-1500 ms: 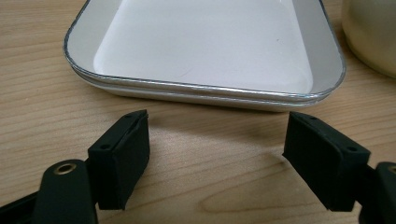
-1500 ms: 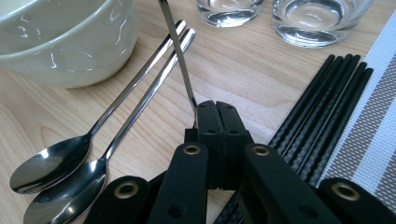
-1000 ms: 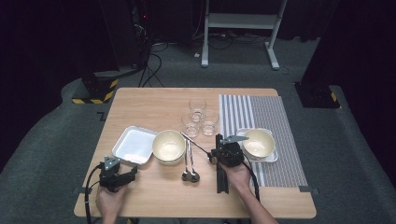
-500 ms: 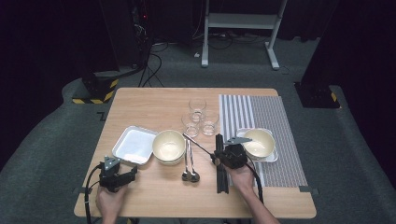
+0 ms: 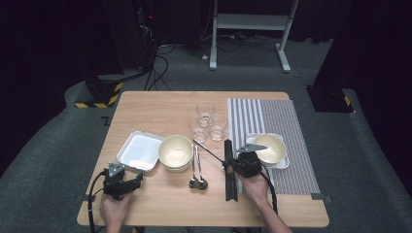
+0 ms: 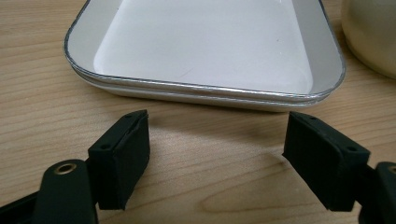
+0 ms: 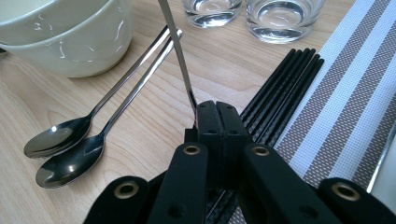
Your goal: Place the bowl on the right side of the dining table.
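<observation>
The slim metal utensil (image 7: 177,56) is pinched by its lower end in the right claw (image 7: 217,121), whose jaws are closed tight on it; its handle slants up over the worktop (image 5: 160,111) toward the glasses (image 5: 209,124), between the two spoons (image 7: 70,149) and the black chopsticks (image 7: 280,88). My guess is a place setting is being laid, and the piece now needs carrying to the striped mat (image 5: 286,126) beside the bowl on the plate (image 5: 272,148). The left claw (image 6: 217,154) stands wide and empty before the white tray (image 6: 205,88). No writing is legible anywhere.
</observation>
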A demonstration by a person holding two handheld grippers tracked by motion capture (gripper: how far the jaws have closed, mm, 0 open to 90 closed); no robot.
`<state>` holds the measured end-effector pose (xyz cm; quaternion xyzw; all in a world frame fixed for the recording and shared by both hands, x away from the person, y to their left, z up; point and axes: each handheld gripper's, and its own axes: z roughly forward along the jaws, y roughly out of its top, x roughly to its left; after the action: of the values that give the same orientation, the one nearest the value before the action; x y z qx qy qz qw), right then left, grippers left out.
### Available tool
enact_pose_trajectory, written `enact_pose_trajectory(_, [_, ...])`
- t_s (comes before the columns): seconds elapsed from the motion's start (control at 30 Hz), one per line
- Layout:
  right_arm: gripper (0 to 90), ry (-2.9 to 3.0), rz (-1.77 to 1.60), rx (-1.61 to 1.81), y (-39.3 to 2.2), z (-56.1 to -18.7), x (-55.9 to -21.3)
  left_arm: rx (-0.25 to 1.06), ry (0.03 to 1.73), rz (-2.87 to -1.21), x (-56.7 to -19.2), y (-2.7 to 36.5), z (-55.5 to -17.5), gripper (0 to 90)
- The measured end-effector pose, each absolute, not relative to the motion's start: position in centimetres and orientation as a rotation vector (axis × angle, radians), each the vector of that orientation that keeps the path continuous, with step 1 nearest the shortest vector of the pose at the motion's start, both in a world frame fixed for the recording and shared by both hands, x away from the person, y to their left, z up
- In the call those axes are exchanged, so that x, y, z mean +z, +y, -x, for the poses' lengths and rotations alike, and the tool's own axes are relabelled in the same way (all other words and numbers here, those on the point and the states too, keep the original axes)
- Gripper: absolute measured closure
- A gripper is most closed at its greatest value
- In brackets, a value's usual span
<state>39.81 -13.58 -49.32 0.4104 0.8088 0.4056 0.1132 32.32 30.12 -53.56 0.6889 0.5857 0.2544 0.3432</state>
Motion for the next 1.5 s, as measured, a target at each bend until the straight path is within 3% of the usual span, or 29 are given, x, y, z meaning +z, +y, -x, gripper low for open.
enact_pose_trajectory(1.5, [90.0, 2.333, -1.191, 1.196, -16.0, -38.9, -48.2, 0.662, 1.522, -1.793, -53.6, 30.1, -32.3, 22.8])
